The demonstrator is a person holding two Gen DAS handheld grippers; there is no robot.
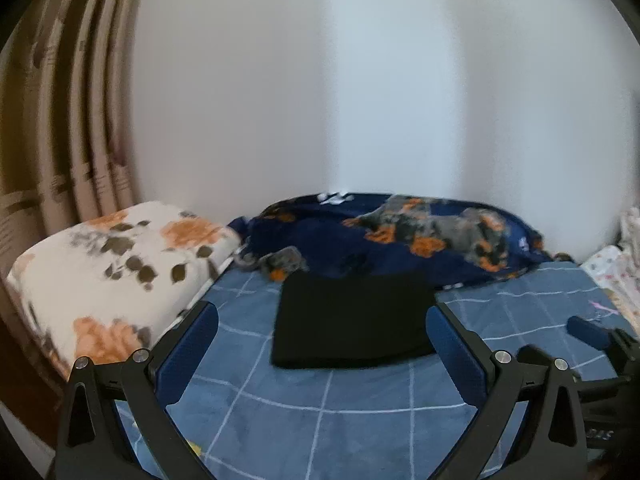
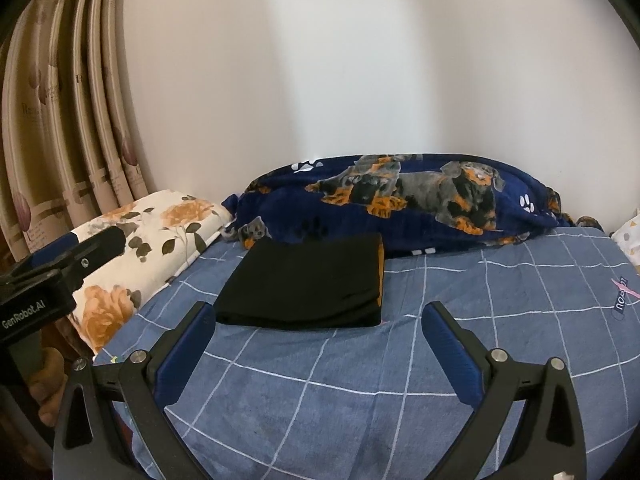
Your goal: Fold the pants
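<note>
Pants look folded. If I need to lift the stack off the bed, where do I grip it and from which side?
Probably the near folded edge of the black pants, approached from the front along the checked sheet. That edge is thick, straight and faces both open grippers, left gripper and right gripper. The far edge lies close against the dog-print blanket, leaving little room there.

The black pants point(image 2: 304, 284) lie folded into a flat, neat rectangle on the blue checked bedsheet point(image 2: 400, 380), mid-frame and left of centre in the right wrist view. A thin orange strip shows along their right edge.
</note>
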